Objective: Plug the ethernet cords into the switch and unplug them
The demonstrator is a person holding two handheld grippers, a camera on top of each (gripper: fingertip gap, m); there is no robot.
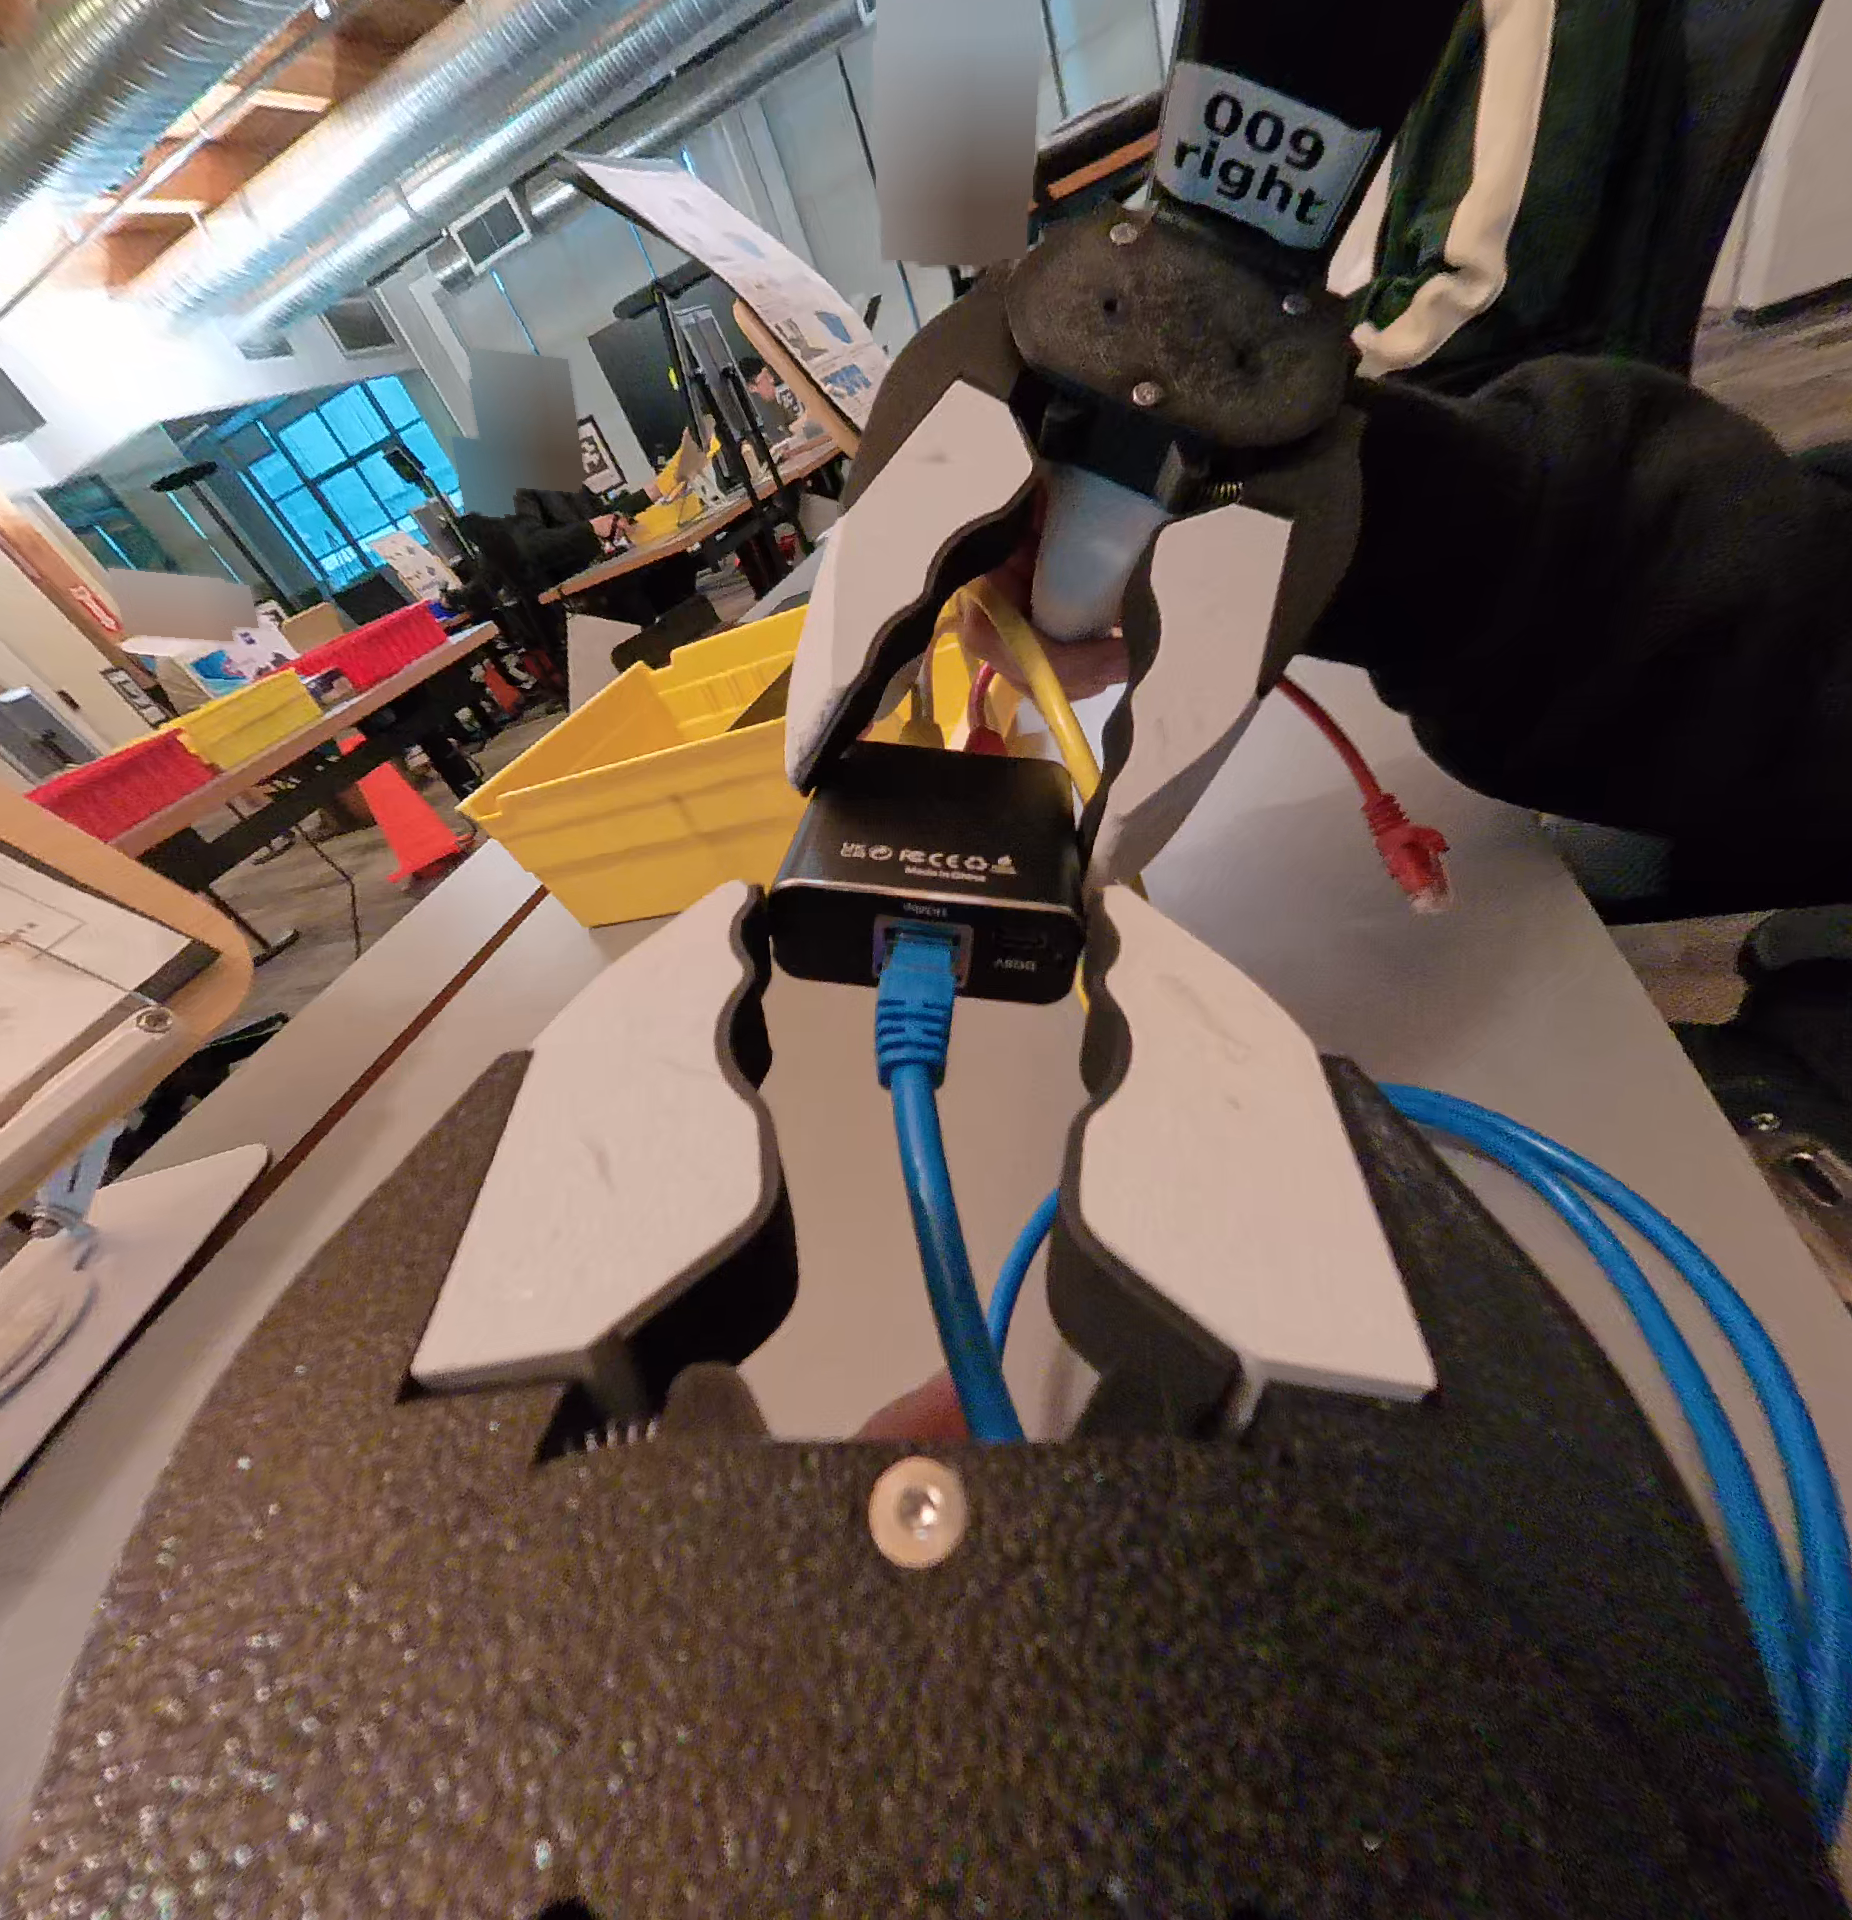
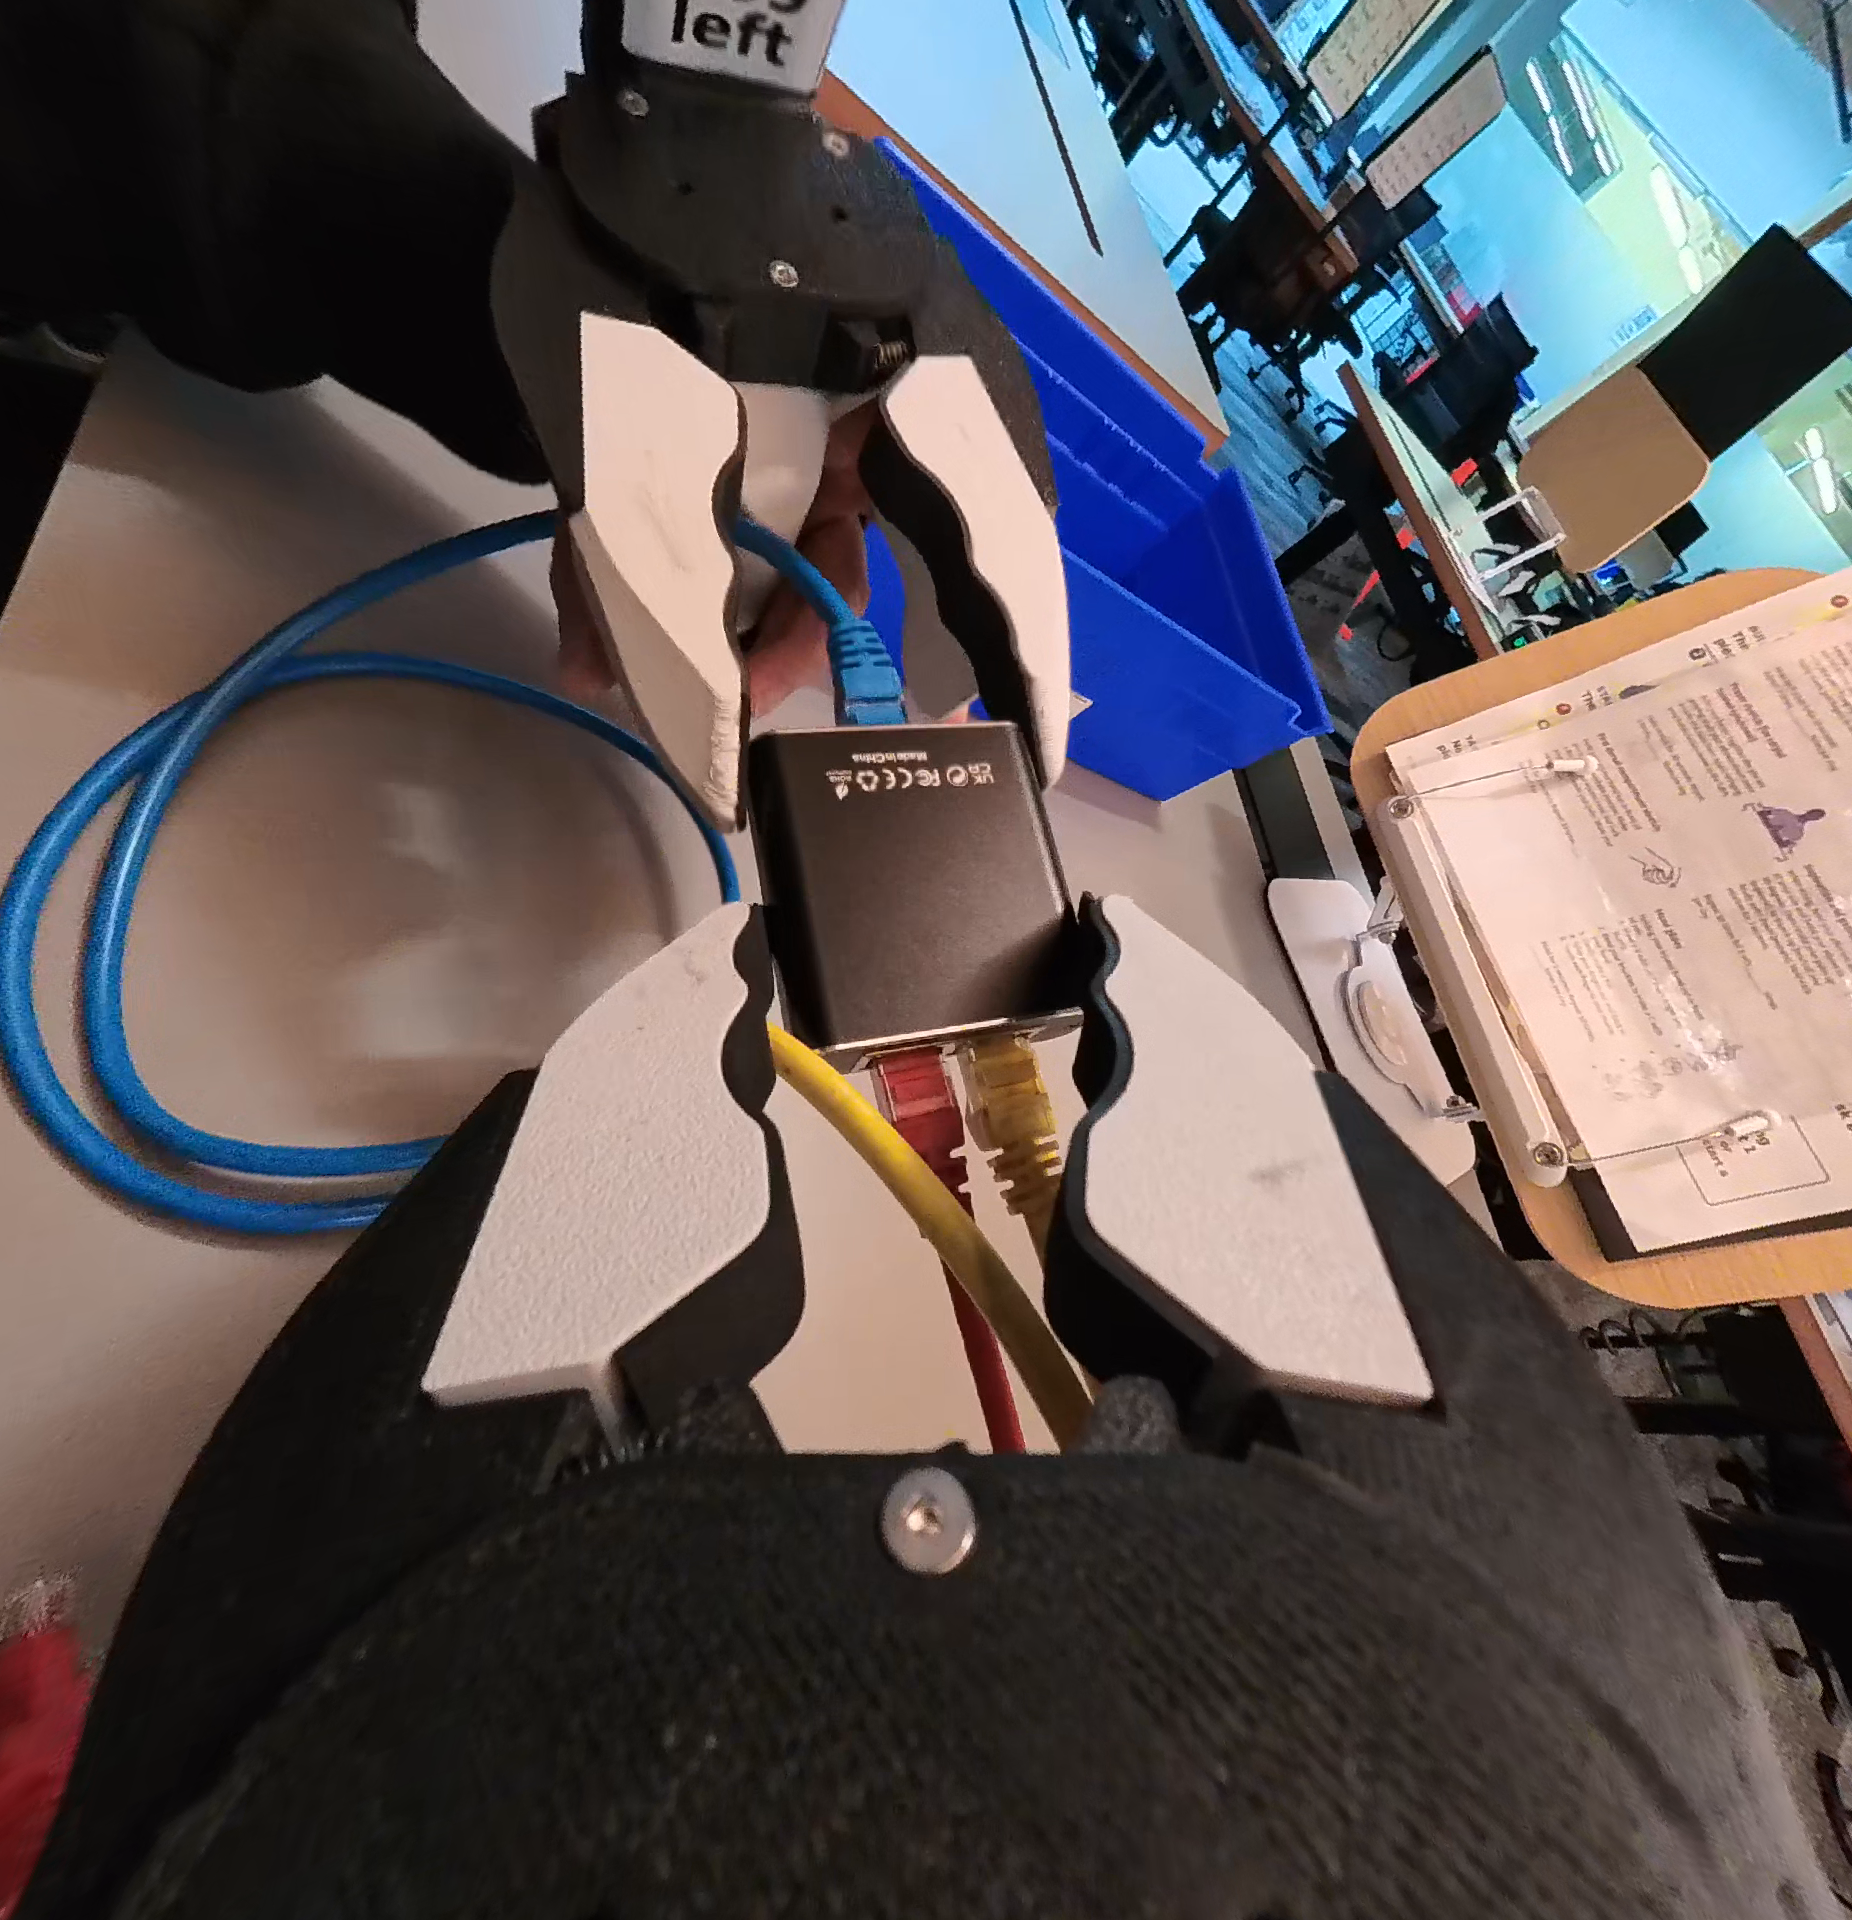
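Black, smooth and boxy, the switch sits between both tools, apparently lifted off the grey bench. The right hand-held gripper clamps its near end, jaws part-closed with the scalloped pads pressed to the side walls. The left hand-held gripper brackets the opposite end at 12 o'clock in the right view; whether its pads squeeze the casing or merely flank it, I cannot tell.

A blue plug is seated in the port facing the left tool, and its rubbery blue cord loops at 9 o'clock. Red and yellow plugs sit side by side in the other face; a loose red plug lies at 3 o'clock in the left view.

Risks, as I judge them: the slick casing could twist or slip from the pads when a cord is pulled; the latch tabs may stay engaged, so a straight tug drags the switch; the trailing cords run between the fingers and could snag.

A yellow bin and a blue bin stand beyond.
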